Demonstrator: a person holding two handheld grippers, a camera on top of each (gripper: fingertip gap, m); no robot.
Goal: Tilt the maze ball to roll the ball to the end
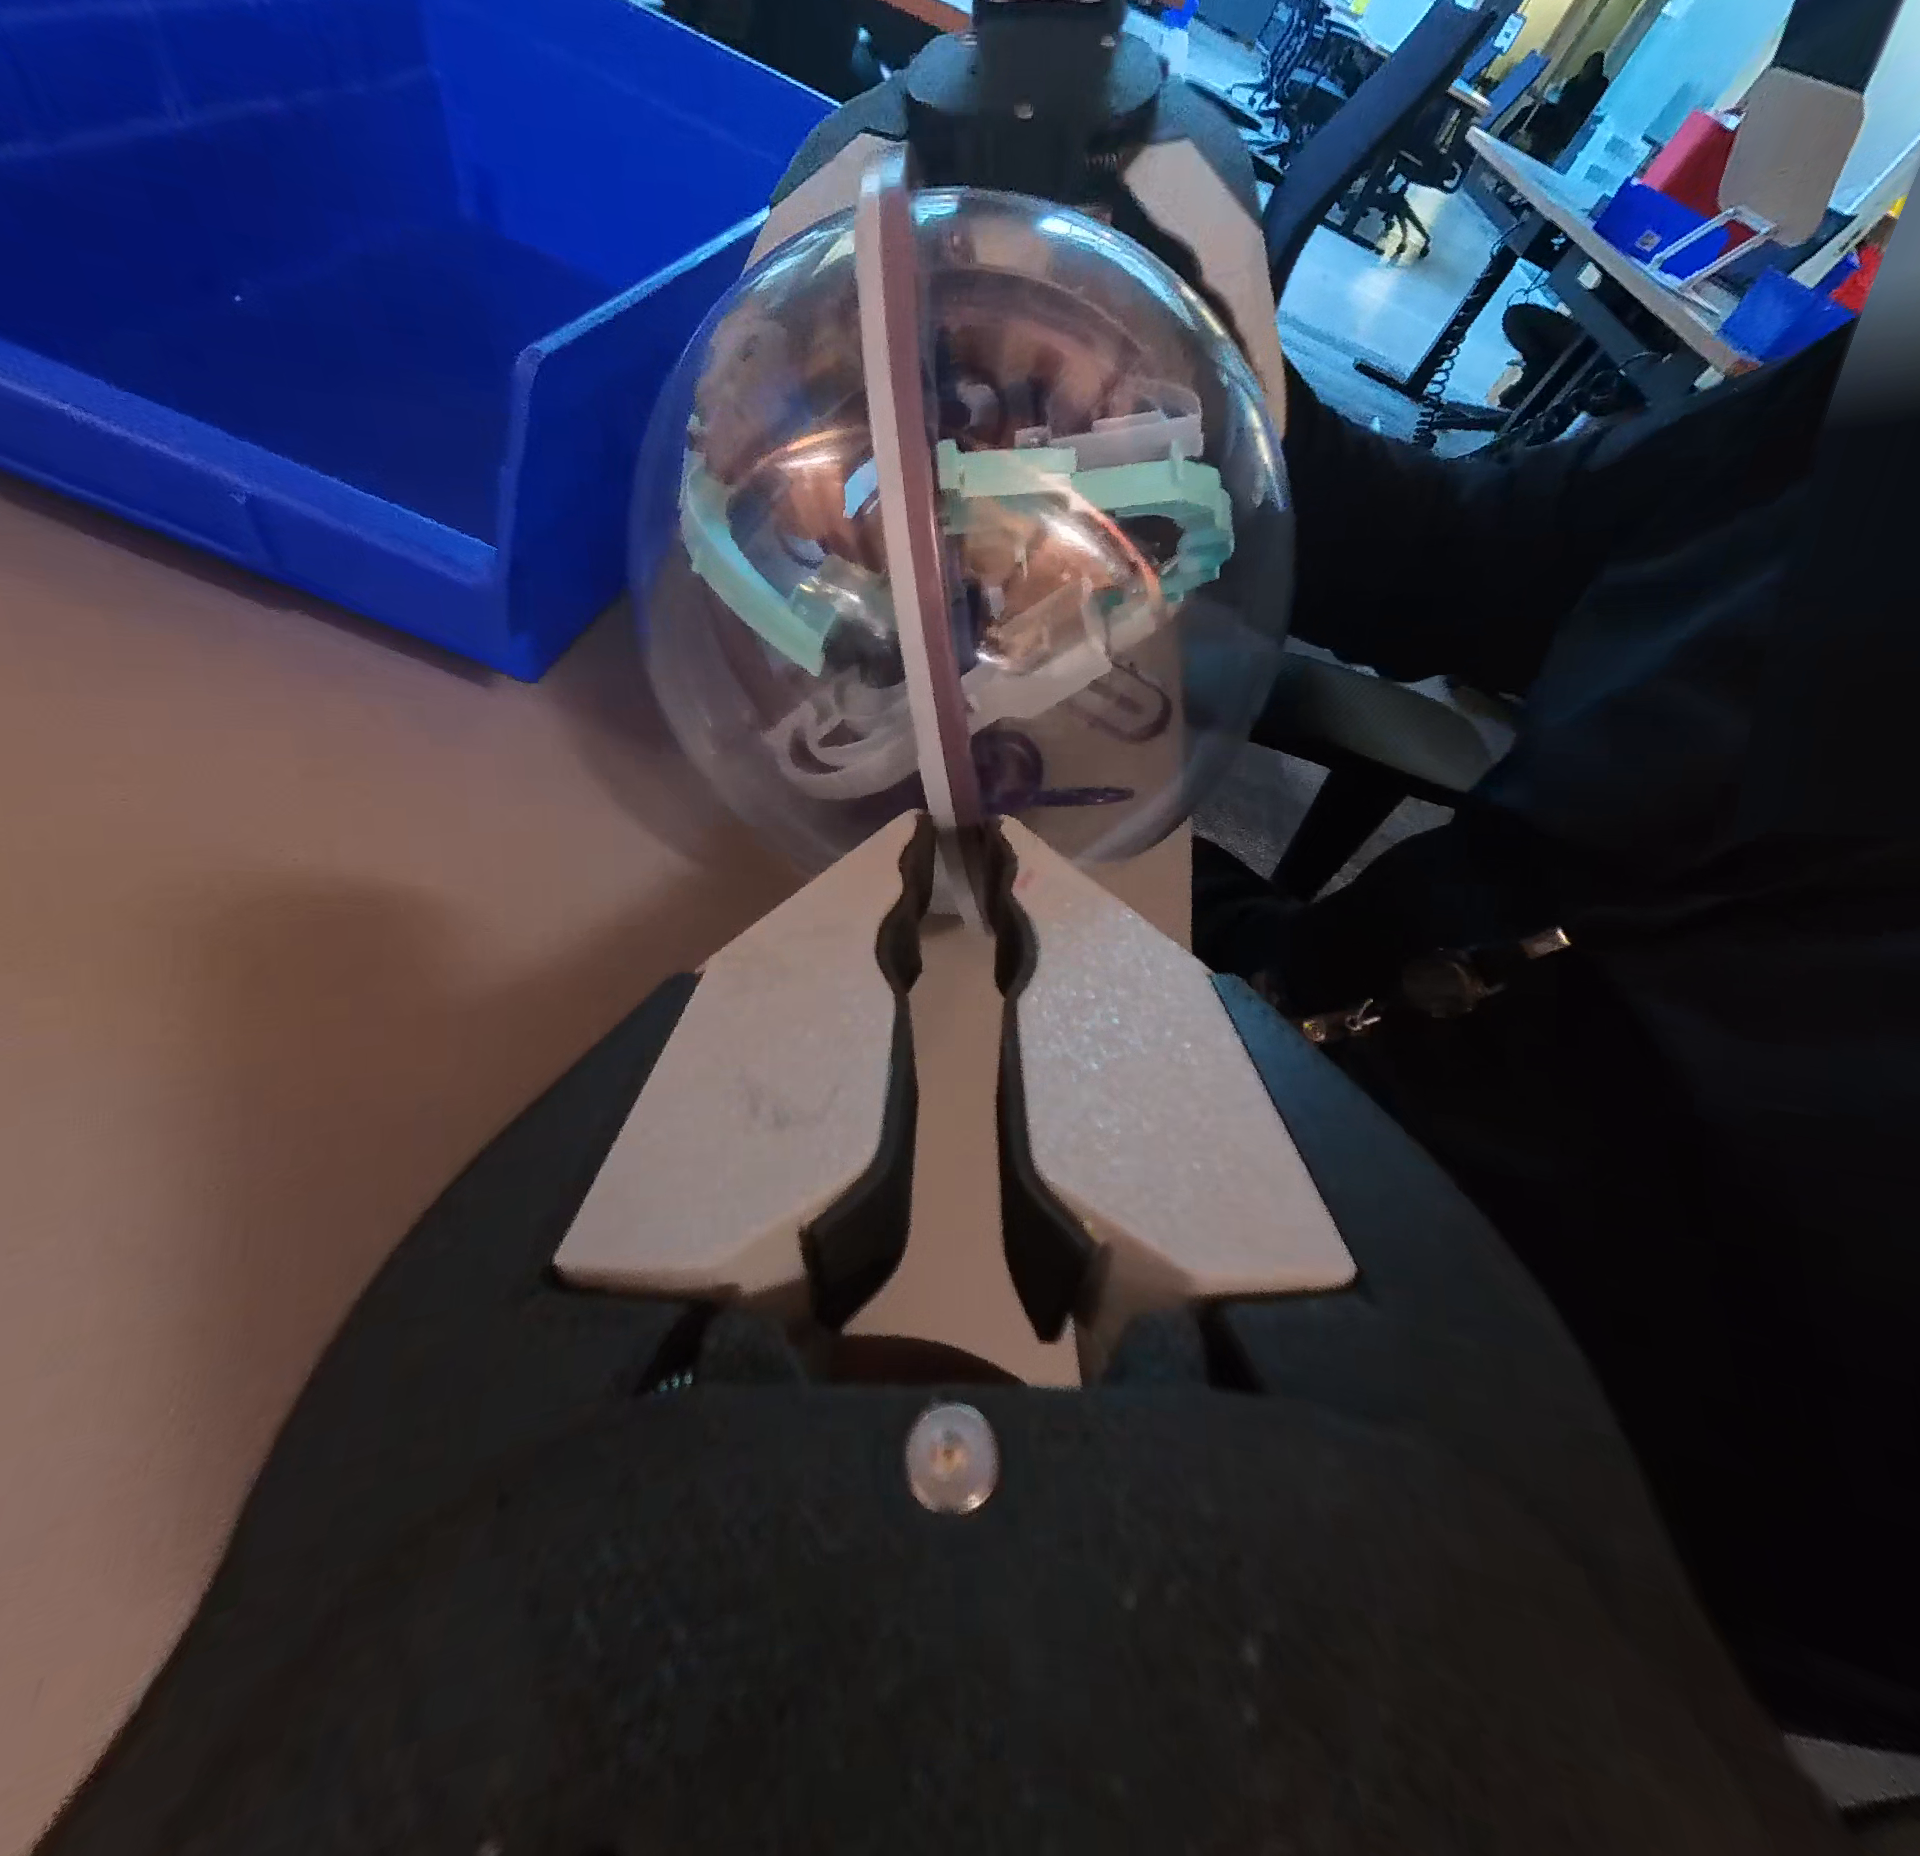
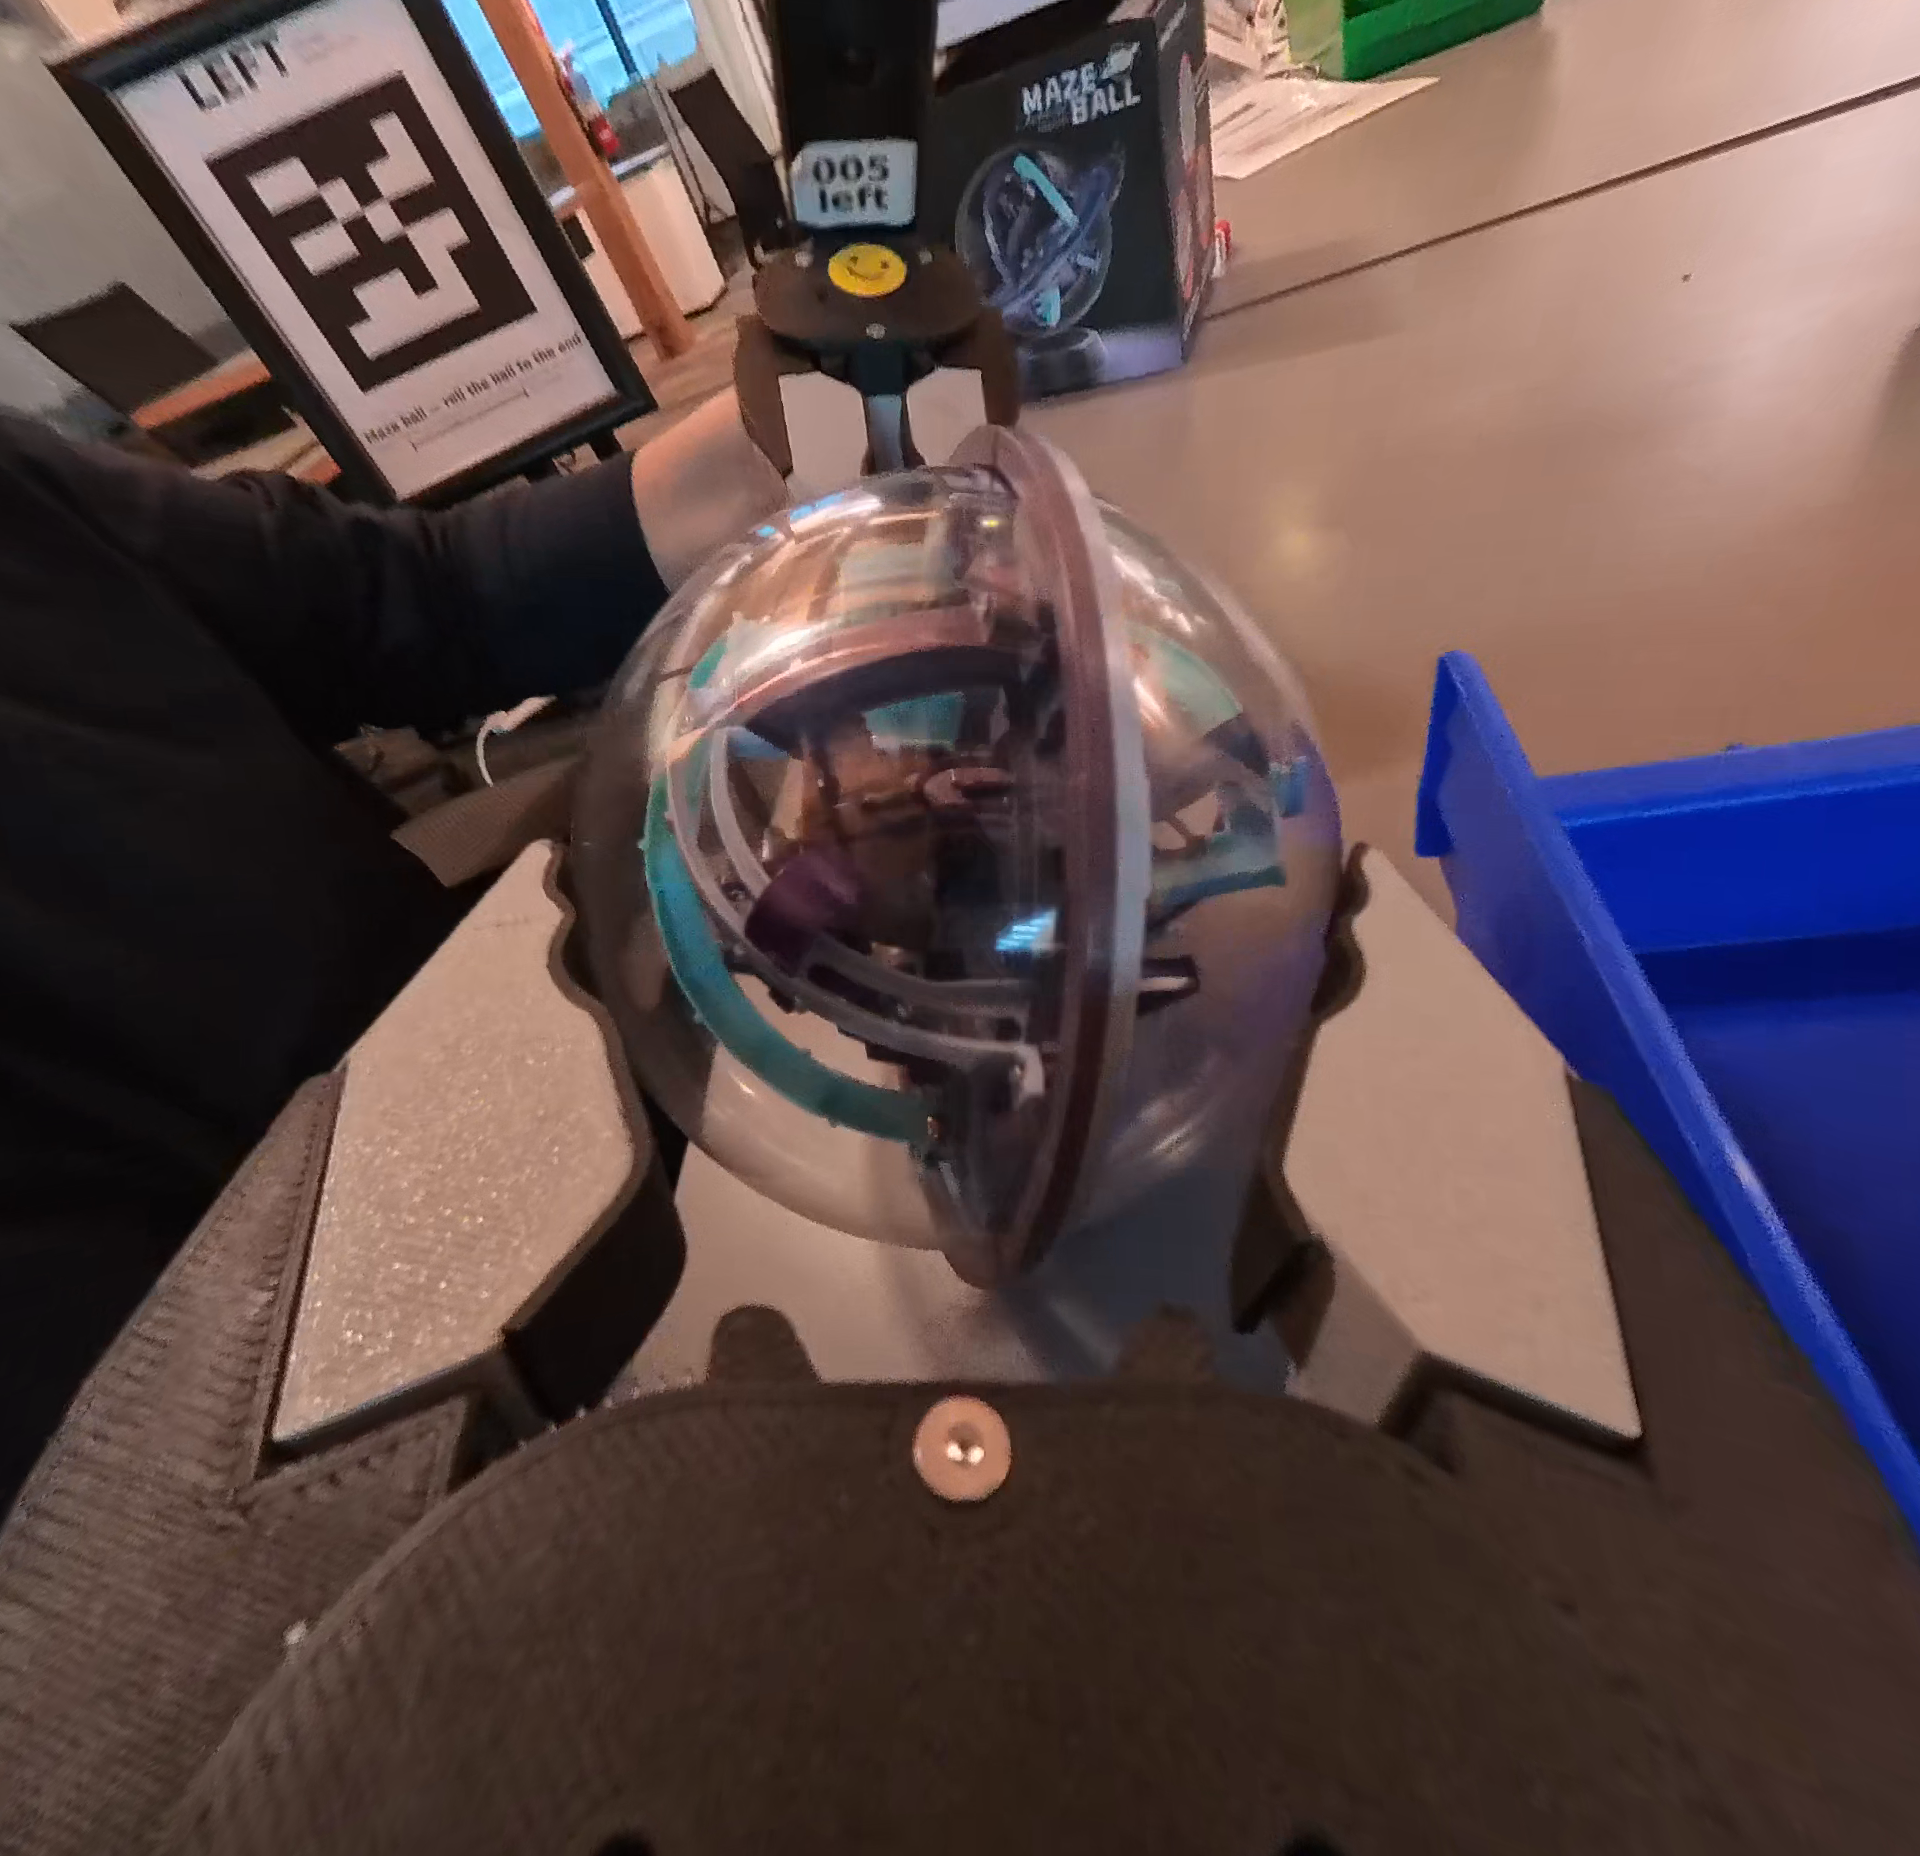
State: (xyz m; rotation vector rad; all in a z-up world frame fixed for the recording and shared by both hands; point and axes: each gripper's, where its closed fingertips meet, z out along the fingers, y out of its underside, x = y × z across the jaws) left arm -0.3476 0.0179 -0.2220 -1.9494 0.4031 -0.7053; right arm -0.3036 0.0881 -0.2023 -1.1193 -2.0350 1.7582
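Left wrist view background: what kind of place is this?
Probably an open-plan office or lab workspace: rows of desks, an office chair, and a blue storage bin on the table.

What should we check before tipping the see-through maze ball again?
1. Left gripper pinching the ball's rim band: ok, pads closed on it.
2. Right gripper hugging the maze ball: ok, a finger on each side.
3. Ball lifted off the table: ok.
4. Blue bin out of the way: not ok, it sits very close.
5. Where the little ball is inside: cannot tell, too blurry.
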